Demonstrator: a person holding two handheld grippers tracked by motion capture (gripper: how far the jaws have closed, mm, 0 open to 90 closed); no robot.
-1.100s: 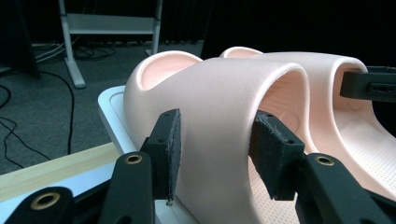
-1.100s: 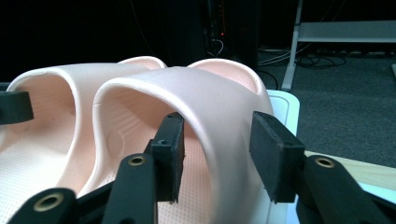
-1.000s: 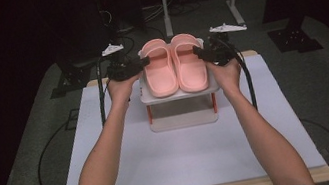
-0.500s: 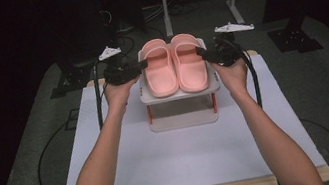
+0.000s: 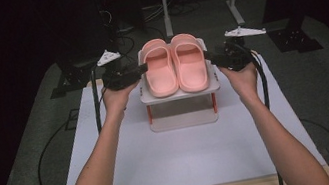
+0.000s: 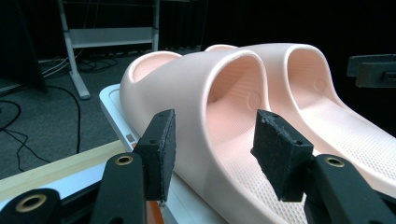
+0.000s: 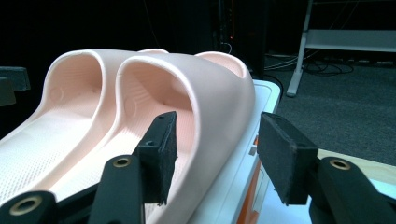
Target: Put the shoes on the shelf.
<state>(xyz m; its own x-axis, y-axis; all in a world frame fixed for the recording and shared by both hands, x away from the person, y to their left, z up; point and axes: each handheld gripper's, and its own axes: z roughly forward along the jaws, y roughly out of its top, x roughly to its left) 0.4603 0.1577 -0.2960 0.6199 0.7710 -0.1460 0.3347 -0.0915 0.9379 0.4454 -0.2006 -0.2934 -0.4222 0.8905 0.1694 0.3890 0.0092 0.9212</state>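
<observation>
Both claws stand open beside a pair of pink slippers on a small white shoe rack (image 5: 180,93) in the middle of the table (image 5: 183,155). Left claw (image 5: 144,67), at centre left of the high view, has just been opening, its pads (image 6: 161,149) straddling the left slipper (image 5: 159,68) without pressing it; right claw (image 5: 208,57), at centre right, has done the same around the right slipper (image 5: 189,61). Compared with a second ago both hands sit a little farther out from the rack, so the slippers look freshly released onto its top shelf, side by side and touching. Beneath them the rack's lower level appears bare.
</observation>
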